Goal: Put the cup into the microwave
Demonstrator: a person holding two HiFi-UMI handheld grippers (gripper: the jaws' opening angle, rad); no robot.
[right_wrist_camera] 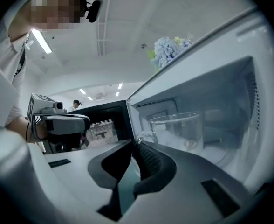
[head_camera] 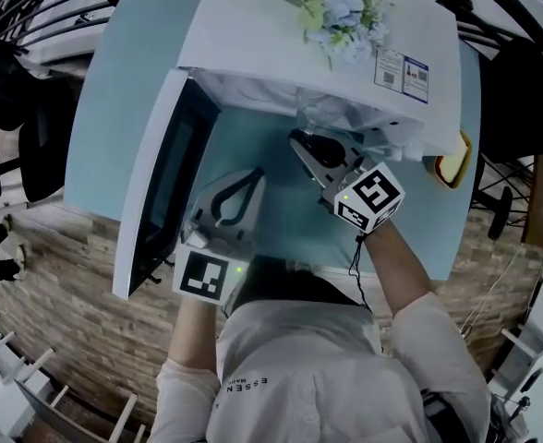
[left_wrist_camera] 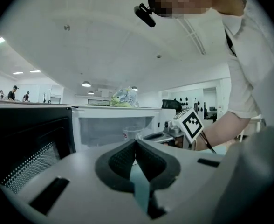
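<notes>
Right gripper view: cup (right_wrist_camera: pixel 176 132) inside microwave (right_wrist_camera: pixel 221 55).

- Light blue table (head_camera: pixel 124 109) taken as landmark; brick-patterned floor (head_camera: pixel 59 284) recorded beneath it.
- Dark office chair (head_camera: pixel 22 146) noted left of the table, a second dark chair (head_camera: pixel 500 209) right of it.
- White ceiling (left_wrist_camera: pixel 104 45) with lit round lamps (left_wrist_camera: pixel 85 84) observed above the table.

Left tongs (head_camera: pixel 255 173), right tongs (head_camera: pixel 298 139) — side by side, both pinched closed.
</notes>
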